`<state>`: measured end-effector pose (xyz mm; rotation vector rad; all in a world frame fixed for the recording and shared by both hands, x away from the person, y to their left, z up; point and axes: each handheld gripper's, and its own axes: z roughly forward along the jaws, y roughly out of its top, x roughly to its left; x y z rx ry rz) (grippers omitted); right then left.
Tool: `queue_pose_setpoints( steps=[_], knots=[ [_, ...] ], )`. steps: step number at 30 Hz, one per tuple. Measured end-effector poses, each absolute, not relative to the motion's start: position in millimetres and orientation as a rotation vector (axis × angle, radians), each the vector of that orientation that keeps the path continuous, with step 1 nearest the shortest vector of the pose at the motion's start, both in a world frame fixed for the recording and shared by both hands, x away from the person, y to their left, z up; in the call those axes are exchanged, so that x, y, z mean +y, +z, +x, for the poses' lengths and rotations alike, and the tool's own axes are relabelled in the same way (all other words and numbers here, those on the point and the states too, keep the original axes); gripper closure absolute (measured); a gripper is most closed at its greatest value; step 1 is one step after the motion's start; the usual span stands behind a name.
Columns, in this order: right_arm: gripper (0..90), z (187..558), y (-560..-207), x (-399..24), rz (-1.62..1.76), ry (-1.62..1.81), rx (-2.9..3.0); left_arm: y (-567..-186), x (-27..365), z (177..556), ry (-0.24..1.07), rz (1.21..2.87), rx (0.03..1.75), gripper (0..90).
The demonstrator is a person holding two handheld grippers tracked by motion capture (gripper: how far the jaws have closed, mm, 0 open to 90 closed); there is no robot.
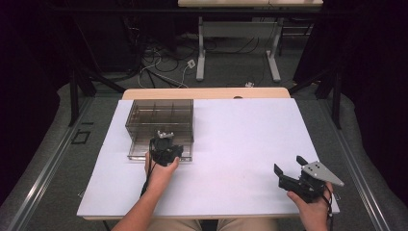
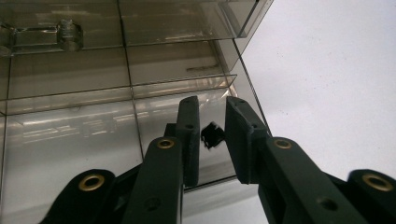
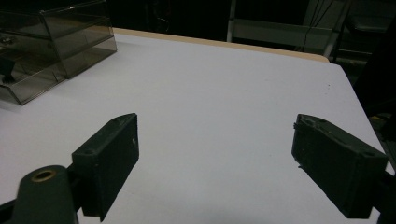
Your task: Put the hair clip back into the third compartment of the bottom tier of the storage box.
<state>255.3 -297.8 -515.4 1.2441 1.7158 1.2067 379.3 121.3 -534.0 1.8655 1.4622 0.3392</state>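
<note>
The left tool point(image 1: 164, 144) sits at the front of a smoky clear plastic drawer cabinet point(image 1: 159, 115), its jaws drawn narrow with only a slim gap between them. In the left gripper view the left tool point(image 2: 212, 136) has a small dark knob point(image 2: 212, 135) in that gap, seen against the clear front of a drawer point(image 2: 74, 140); whether the pads actually press on the knob cannot be told, since a sliver of space shows on each side of it. The lowest drawer stands pulled out a little toward the person, its front edge jutting past the cabinet's body (another clear knob point(image 2: 69, 35) shows on a drawer higher up in that view). The person's left hand point(image 1: 161, 171) wraps the tool body from behind, the forearm coming up from the near edge of the desk point(image 1: 240, 144). The cabinet stands on the far left part of the white desk top, its compartments looking bare through the tinted walls. Well apart from all this, at the near right corner of the desk, the right tool point(image 1: 287, 164) is held in the person's right hand point(image 1: 312, 207), its jaws spread wide with nothing between them; the right gripper view shows the right tool point(image 3: 215, 149) over bare white surface, with the cabinet point(image 3: 51, 46) off at its upper left.
</note>
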Motion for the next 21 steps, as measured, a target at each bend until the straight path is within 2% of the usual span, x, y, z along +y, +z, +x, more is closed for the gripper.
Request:
queue_pose_setpoints(
  steps=[21],
  knots=[
    [14.4,256.3,-517.2,-298.7,1.248,1.199,1.718,-528.1,125.9,375.7,0.355,1.825,1.452,56.9]
  ],
)
